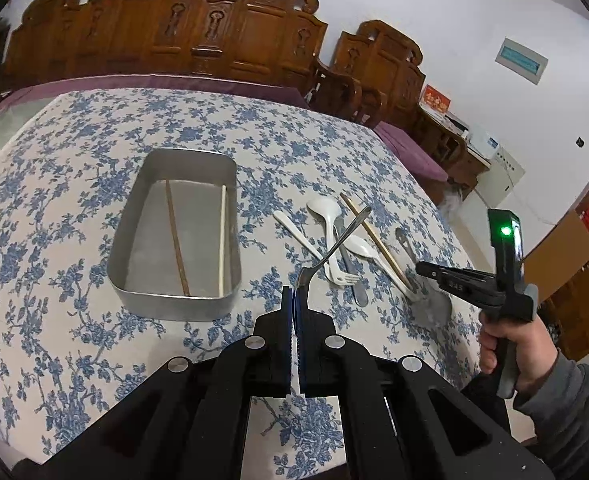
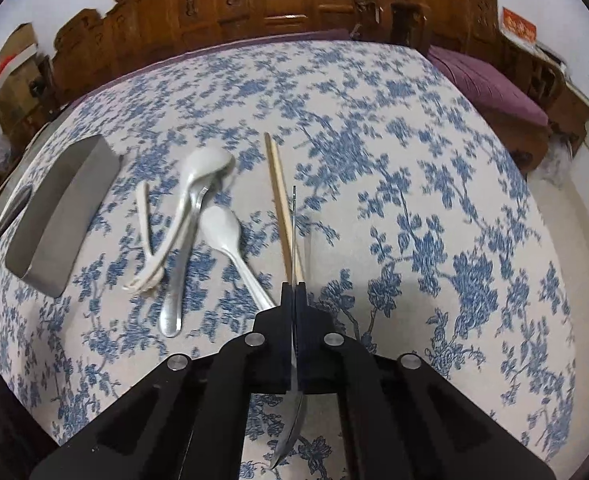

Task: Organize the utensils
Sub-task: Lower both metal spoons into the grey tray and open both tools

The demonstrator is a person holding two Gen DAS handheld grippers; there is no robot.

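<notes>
My left gripper [image 1: 294, 294] is shut on a metal fork [image 1: 334, 240], held above the table with its handle pointing up and away, just right of the metal tray [image 1: 122, 256]. The tray holds a brown chopstick [image 1: 176, 236] and a white chopstick [image 1: 222, 236]. My right gripper [image 2: 294, 288] is shut on a metal spoon [image 2: 294, 220], seen edge-on; it also shows in the left wrist view [image 1: 424, 270]. On the cloth lie white spoons [image 2: 224, 232], a white plastic fork [image 2: 154, 268], a metal utensil [image 2: 176, 280] and a wooden chopstick [image 2: 280, 200].
The table has a blue floral cloth [image 2: 414, 200]. Carved wooden chairs [image 1: 198, 28] stand along the far side, with purple cushions [image 2: 490, 84] at the right. The tray also shows in the right wrist view [image 2: 62, 216] at far left.
</notes>
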